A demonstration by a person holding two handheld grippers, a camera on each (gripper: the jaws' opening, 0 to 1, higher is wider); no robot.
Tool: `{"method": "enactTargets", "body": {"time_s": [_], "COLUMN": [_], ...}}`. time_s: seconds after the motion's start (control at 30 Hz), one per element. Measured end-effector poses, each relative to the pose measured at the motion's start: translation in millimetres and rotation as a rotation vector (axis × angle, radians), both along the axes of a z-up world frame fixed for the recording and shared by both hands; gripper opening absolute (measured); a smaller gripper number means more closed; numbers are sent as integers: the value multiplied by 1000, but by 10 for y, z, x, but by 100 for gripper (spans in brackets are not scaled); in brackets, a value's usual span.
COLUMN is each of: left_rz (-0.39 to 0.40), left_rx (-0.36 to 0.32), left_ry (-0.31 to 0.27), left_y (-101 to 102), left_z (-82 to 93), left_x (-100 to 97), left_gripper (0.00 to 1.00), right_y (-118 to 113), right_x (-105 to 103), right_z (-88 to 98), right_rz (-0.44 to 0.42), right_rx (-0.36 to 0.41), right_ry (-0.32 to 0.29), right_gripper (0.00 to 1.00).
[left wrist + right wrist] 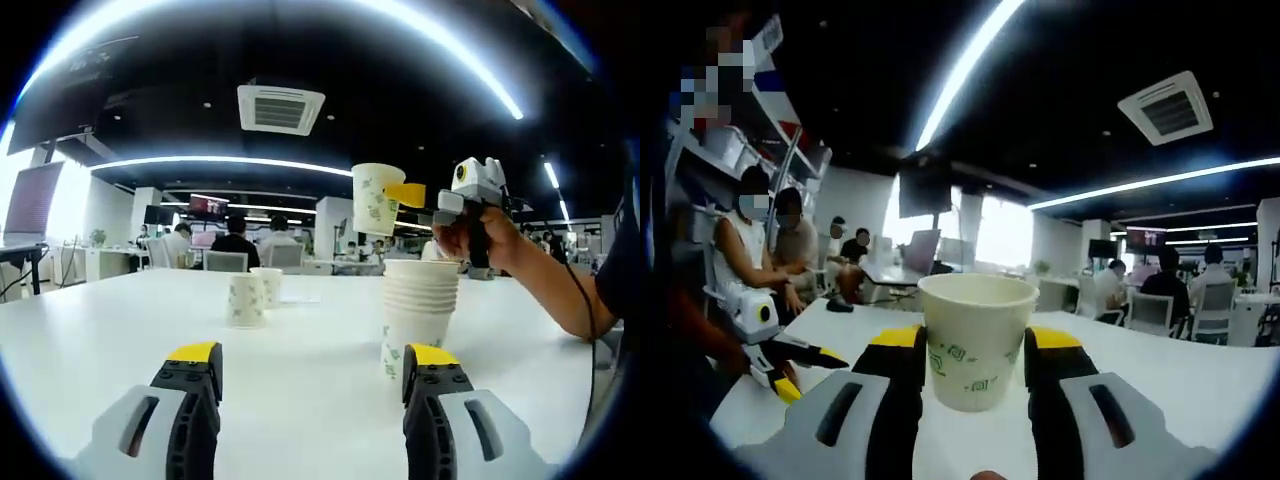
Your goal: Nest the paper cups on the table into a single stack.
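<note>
**Cup nesting: well under way, three cups outstanding**

Nearest us, left gripper (311, 372): jaws apart, holding nothing, low at 6 o'clock. Stack of nested cups (417, 312) stands on the table (120, 340), just beyond. Right gripper (969, 352): clamped on one cup (975, 340), raised above the stack at 1 o'clock. Two loose cups (251, 296) remain at 10 o'clock, we judge.
</note>
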State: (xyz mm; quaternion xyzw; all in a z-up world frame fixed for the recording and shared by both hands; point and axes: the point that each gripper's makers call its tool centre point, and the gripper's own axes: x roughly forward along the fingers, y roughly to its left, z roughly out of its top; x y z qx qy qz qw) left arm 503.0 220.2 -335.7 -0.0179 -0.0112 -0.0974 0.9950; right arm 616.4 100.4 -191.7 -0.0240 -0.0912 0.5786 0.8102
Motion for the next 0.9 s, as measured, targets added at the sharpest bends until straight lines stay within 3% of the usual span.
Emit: {"method": "enactTargets", "body": {"time_s": [0.43,0.9], "left_rz": [1,-63], "left_rx": [-10,-118], "left_ry": [9,1], "left_y": [-8,-6], "left_z": [-6,119], "left_x": [16,21], "left_gripper": [78,74], "right_y": [-29,-131], "right_x": [-125,-420], "right_z": [122,185], "right_rz": [54,183], "right_rx": [2,-38], "right_ry": [-28,-79], "right_gripper": [41,41]}}
